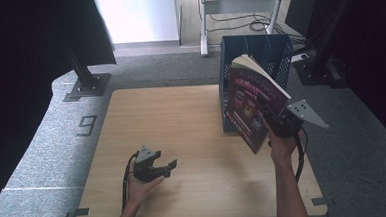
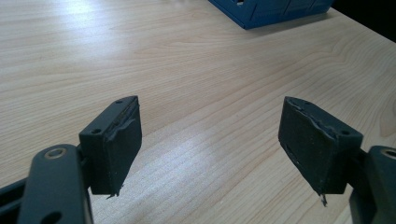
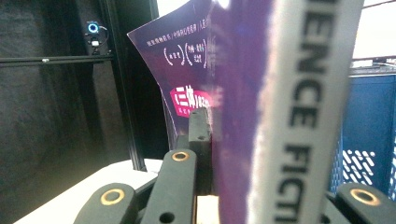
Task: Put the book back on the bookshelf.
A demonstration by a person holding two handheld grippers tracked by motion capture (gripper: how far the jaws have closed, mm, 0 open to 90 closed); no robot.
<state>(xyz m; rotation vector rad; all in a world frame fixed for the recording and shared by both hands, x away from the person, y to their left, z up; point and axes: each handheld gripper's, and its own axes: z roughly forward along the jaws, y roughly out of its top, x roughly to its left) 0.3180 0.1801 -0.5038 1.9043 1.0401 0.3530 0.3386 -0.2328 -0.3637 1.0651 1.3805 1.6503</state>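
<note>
A purple paperback book (image 1: 248, 103) is held tilted in the air in front of the blue crate (image 1: 255, 50). My right gripper (image 1: 263, 107) is shut on its lower edge. In the right gripper view the book (image 3: 233, 70) stands between the jaws of the right gripper (image 3: 243, 140), its pale lettered spine toward the camera; one black finger (image 3: 200, 126) presses the cover and the other is hidden behind the spine. My left gripper (image 1: 168, 168) rests low on the wooden table (image 1: 182, 124), open. In the left gripper view, the left gripper (image 2: 212, 135) has only bare wood between its pads.
The blue perforated crate stands at the table's right rear edge; its corner shows in the left gripper view as the crate (image 2: 271, 9) and beside the book as the crate (image 3: 369, 121). Black stand legs (image 1: 87, 81) and dark curtains flank the table. Grey carpet surrounds it.
</note>
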